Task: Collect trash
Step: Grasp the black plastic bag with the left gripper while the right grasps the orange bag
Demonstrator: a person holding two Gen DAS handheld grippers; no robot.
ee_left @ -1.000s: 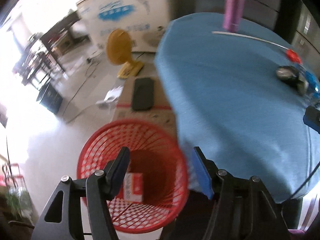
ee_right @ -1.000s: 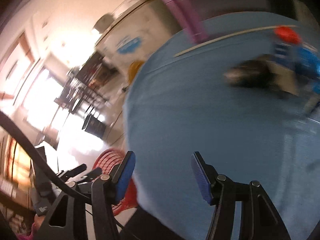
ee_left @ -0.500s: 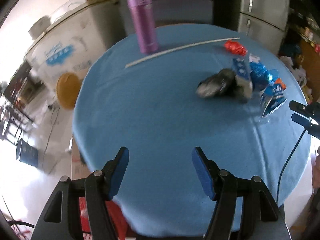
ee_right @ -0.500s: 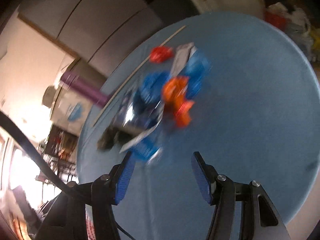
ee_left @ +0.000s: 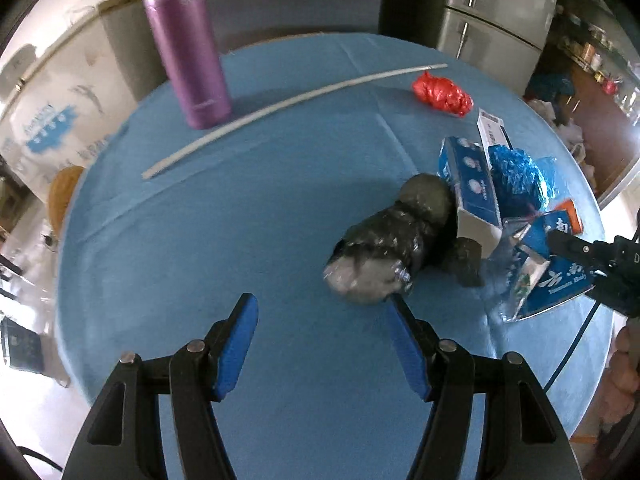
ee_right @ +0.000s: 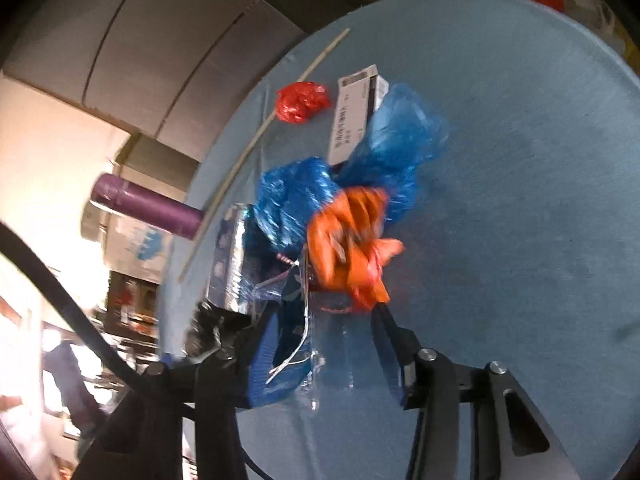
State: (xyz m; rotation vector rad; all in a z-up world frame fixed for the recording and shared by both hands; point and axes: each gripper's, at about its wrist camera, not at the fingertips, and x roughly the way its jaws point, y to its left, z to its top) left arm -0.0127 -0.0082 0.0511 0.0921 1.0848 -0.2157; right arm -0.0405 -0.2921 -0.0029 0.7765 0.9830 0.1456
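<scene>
The right gripper point(ee_right: 324, 344) was nearer: its jaws were closing around the clear blue packet point(ee_right: 296, 344) at the tabletop's point(ee_right: 520, 160) right edge; the left gripper point(ee_left: 324, 344) stood spread, empty

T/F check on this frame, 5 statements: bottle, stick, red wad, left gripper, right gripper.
1. The purple bottle lies on its side on the table. False: it stands upright on the blue tablecloth.
2. The long white stick lies on the cloth just in front of the bottle. True.
3. The red crumpled wad sits inside the pile of blue wrappers. False: it lies apart, beyond the pile.
4. The left gripper holds nothing. True: the dark crumpled bag is just ahead of its fingertips.
5. The right gripper is over bare cloth. False: its jaws are closing with a clear and blue wrapper between them.
</scene>
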